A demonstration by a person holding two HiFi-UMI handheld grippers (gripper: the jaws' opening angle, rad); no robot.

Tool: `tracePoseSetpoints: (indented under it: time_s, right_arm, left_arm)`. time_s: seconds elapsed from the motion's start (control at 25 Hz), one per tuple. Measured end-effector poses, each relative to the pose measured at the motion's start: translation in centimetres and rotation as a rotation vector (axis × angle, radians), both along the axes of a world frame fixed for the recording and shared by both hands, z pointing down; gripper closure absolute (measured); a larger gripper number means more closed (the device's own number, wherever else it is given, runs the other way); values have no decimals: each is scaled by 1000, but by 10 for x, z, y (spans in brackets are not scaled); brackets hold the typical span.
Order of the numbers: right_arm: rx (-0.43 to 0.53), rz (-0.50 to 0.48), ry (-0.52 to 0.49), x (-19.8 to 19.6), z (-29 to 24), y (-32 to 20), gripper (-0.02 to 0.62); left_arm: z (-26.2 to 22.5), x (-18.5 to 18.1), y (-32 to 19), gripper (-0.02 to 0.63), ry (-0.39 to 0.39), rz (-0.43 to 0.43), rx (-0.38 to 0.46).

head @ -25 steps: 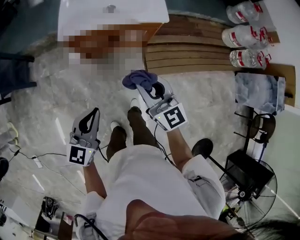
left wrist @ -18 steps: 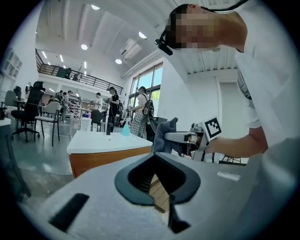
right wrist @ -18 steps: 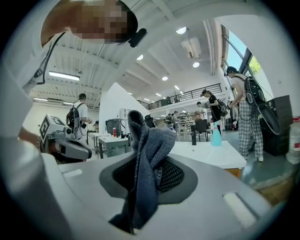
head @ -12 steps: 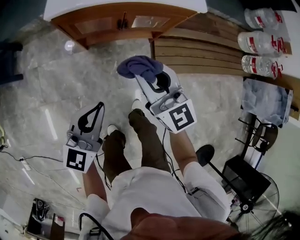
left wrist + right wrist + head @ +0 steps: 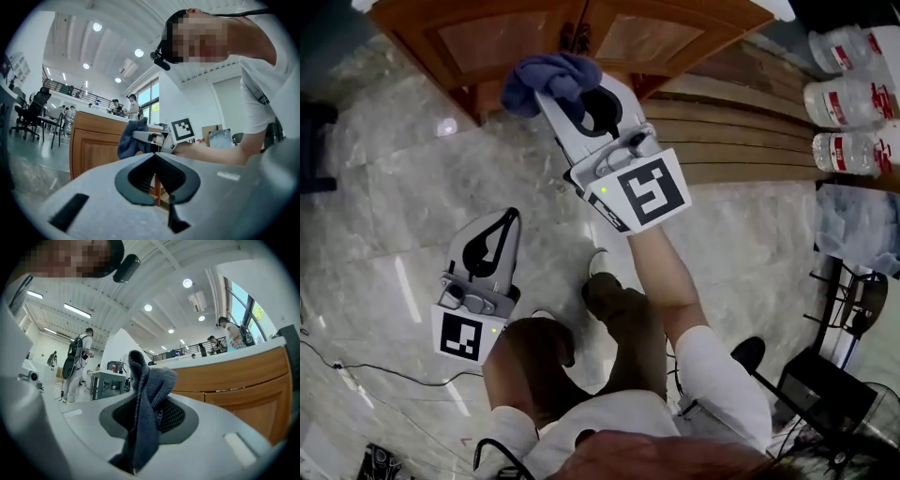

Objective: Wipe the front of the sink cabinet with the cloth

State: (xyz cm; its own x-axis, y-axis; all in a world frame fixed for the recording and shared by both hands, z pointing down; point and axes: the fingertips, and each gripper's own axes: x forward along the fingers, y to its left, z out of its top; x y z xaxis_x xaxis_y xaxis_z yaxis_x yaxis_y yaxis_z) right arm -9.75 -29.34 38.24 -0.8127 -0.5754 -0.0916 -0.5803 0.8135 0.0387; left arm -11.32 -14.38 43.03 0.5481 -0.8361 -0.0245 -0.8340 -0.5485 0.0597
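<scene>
Two tools: right hand-held gripper (image 5: 567, 94) tight on blue cloth (image 5: 534, 80), left hand-held gripper (image 5: 508, 217) closed, empty; sink cabinet (image 5: 478, 42) partly cropped.

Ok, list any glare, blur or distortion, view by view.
Head view: a glare spot on the glossy floor. Left gripper view: fisheye with dark corners, ceiling lights blown out. Right gripper view: fisheye curves the cabinet; the cloth is sharp.
</scene>
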Motion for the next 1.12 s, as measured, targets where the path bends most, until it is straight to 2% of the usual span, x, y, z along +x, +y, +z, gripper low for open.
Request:
tracePoseSetpoints:
  time_s: [0.24, 0.52, 0.72, 0.88, 1.12]
  right_arm:
    - [69, -31, 50, -47, 57, -22, 492]
    - [101, -20, 75, -64, 74, -29, 492]
    - [113, -32, 64, -99, 58, -40, 492]
    - [113, -46, 58, -144, 34, -50, 494]
    - [61, -7, 32, -203, -12, -68, 495]
  left_arm:
    - [64, -21, -15, 601, 13, -30, 101]
    - [83, -30, -8, 601, -20, -61, 168]
    - [80, -55, -3, 601, -9, -118, 187]
    - [77, -71, 2, 601, -9, -151, 213]
    - [72, -91, 6, 601, -5, -198, 235]
